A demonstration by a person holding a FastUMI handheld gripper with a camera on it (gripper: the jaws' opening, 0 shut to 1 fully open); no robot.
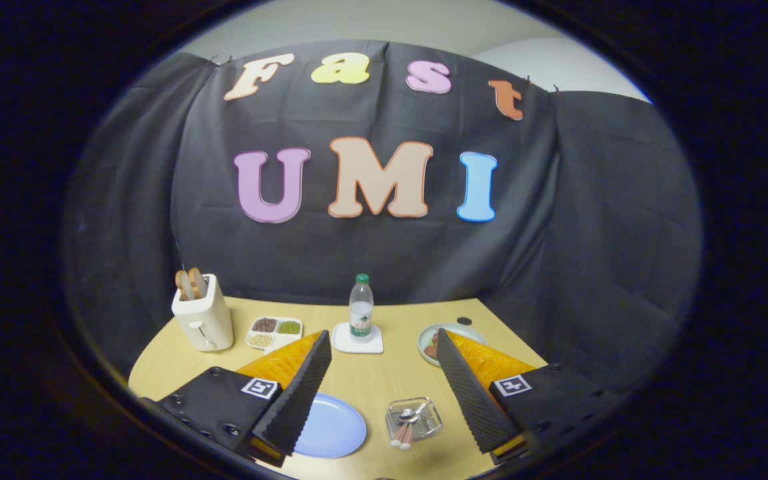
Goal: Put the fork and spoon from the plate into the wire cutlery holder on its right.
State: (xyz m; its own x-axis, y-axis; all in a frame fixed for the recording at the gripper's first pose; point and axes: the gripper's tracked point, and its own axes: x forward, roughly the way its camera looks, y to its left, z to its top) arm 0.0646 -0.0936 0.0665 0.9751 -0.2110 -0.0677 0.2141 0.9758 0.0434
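Tongs (384, 343) wide apart, empty

The water bottle (361, 308) label seems too small to read.

Partly covered by the left finger of the tool (384, 343): the near-left rim of the round pale-blue plate (334, 427). Hidden behind the right fingertip: half of the pale-green dish (454, 331), its reddish food too small to name. Too small to separate: fork from spoon among the utensils (405, 427) leaning out of the wire cutlery holder (415, 417). Unreadable: label on the clear green-capped bottle (361, 307). Cut off below: near edge of the light wooden counter (371, 377).
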